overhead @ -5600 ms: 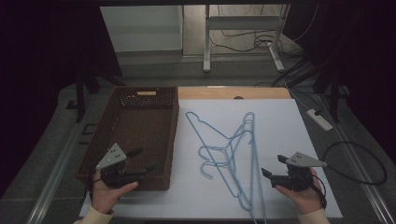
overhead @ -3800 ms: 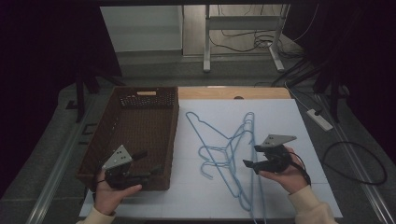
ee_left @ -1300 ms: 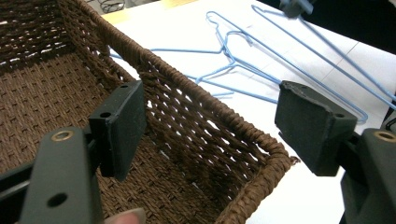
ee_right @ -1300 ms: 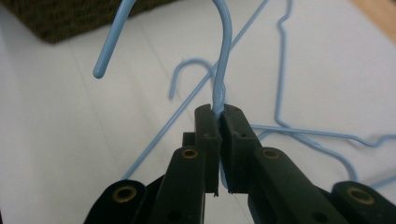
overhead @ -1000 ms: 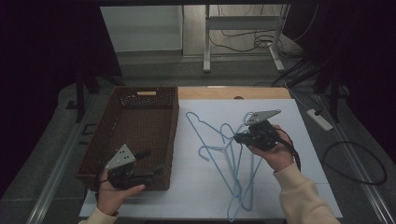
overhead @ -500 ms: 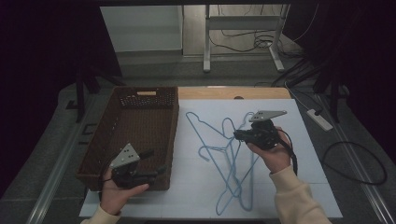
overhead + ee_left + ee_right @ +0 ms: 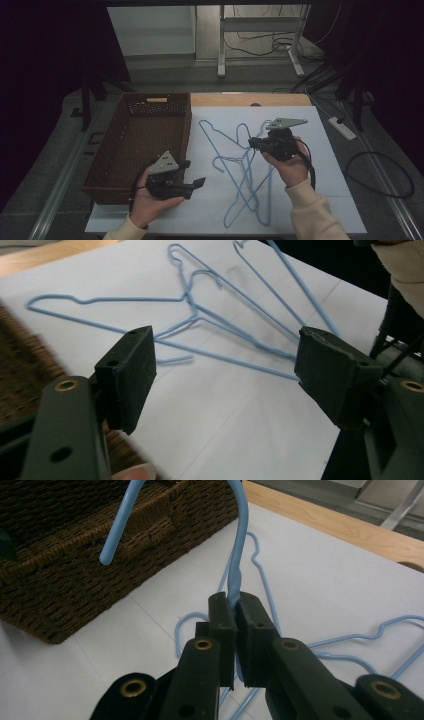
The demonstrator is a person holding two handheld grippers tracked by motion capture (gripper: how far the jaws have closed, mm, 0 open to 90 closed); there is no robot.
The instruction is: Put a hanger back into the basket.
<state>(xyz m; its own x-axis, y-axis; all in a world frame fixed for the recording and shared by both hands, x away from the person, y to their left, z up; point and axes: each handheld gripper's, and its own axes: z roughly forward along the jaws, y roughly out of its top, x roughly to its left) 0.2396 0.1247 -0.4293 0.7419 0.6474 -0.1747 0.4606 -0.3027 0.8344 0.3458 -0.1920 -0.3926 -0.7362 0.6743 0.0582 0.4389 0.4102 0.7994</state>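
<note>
Several light-blue wire hangers (image 7: 212,132) lie tangled on a white sheet (image 7: 310,165). My right gripper (image 7: 252,144) is shut on the twisted neck of one blue hanger (image 7: 235,582), just under its hook (image 7: 242,127). That hook is lifted and its body trails down the sheet toward the person. In the right gripper view the jaws (image 7: 235,600) pinch the wire, and the hook curls up to the left in front of the basket (image 7: 100,580). My left gripper (image 7: 194,173) stands open by the basket's front right corner, pointing at the hangers (image 7: 210,320). Nothing is between its pads (image 7: 130,365).
A brown wicker basket (image 7: 187,130) stands at the left of the sheet with its open top up. A bare wooden strip (image 7: 240,99) runs along the far table edge. A black cable loop (image 7: 380,170) and a power strip (image 7: 342,127) lie on the floor at right.
My left gripper has moved right and a little up, off the basket's front rim and over the sheet. The held hanger's lower end has slid left. The right gripper stayed put.
</note>
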